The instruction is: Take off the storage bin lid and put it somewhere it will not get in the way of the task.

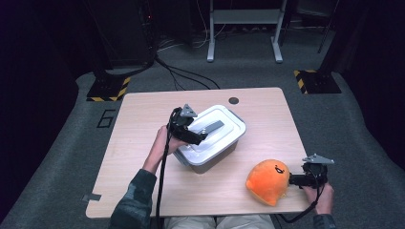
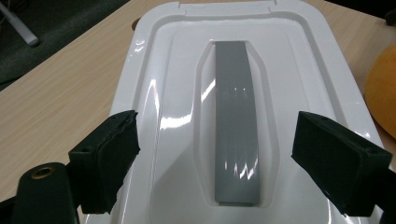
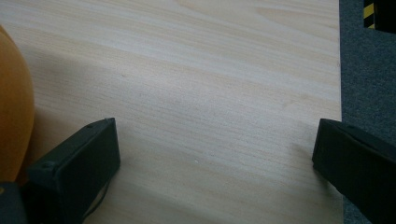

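Note:
A white lidded box (image 1: 225,142) stands slantwise at the table's middle, with a grey handle (image 1: 210,128) sunk into its lid (image 2: 177,93). My left gripper (image 1: 200,135) hovers over the lid's near end. In the left gripper view it (image 2: 217,154) is open, its pads on either side of the grey handle (image 2: 233,116) and clear of it. An orange plush toy (image 1: 268,181) lies near the front right corner. My right gripper (image 1: 292,180) sits just right of it, open (image 3: 217,154) over bare wood, with the plush (image 3: 14,93) outside its left jaw.
The light wood table (image 1: 143,157) has a dark round hole (image 1: 233,100) near its far edge. Grey carpet surrounds it, with hazard-striped stand bases (image 1: 109,88) (image 1: 317,81) and a white frame (image 1: 243,28) behind. The table's right edge (image 3: 340,93) runs close to my right gripper.

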